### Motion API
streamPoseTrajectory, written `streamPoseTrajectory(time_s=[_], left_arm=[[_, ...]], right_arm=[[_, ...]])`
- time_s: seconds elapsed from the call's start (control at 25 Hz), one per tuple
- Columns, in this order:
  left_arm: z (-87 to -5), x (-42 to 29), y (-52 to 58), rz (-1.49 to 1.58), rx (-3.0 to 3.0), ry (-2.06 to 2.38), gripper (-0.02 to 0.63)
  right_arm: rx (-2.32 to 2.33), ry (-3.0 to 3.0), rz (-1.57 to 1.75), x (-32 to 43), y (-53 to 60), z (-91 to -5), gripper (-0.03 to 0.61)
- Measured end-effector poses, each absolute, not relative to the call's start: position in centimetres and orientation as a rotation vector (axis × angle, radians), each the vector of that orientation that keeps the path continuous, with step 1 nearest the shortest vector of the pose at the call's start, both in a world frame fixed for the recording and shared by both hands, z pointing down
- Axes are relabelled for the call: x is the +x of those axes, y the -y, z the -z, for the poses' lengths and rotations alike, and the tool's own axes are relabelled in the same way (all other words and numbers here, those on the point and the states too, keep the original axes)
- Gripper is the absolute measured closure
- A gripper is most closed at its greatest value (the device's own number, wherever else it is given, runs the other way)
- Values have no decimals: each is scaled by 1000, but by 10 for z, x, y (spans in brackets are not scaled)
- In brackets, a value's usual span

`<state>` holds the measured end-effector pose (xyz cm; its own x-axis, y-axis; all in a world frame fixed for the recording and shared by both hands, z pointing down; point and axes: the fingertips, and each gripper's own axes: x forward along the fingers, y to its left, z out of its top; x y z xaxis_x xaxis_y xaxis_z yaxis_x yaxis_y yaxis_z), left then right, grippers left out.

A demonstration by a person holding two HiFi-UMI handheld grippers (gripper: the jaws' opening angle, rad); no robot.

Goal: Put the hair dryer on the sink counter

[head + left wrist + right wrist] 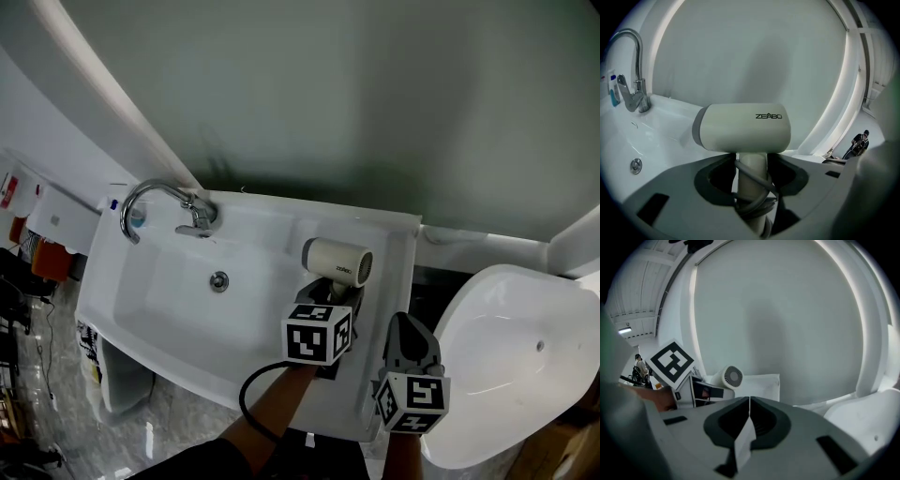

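Observation:
A cream hair dryer (337, 261) with a grey rear cap hangs over the right side of the white sink counter (386, 246). My left gripper (326, 292) is shut on its handle, barrel lying level across the jaws. In the left gripper view the dryer (745, 127) fills the centre, and its grey cord (757, 187) is looped round the handle between the left gripper's (751, 180) jaws. The cord (251, 394) trails down off the counter's front. My right gripper (407, 326) hovers by the counter's right edge, shut and empty; its view shows the gripper (749, 401) with the dryer's grille (732, 376) to the left.
A chrome faucet (178, 202) stands at the basin's back left, with a drain (218, 280) in the bowl. A white rounded fixture (525, 366) sits right of the counter. A grey wall rises behind. Boxes and clutter lie on the floor at far left.

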<state>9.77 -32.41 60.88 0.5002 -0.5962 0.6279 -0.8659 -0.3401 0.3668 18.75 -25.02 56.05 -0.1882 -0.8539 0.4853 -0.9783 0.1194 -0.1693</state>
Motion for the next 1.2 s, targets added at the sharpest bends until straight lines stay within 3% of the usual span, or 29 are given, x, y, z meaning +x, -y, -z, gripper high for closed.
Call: streamPoseTrajectory(time_s=[1.2], left_arm=[[-665, 118, 332, -879, 1942, 1139, 391]], right_arm=[[1771, 2098, -804, 192, 263, -590, 557]])
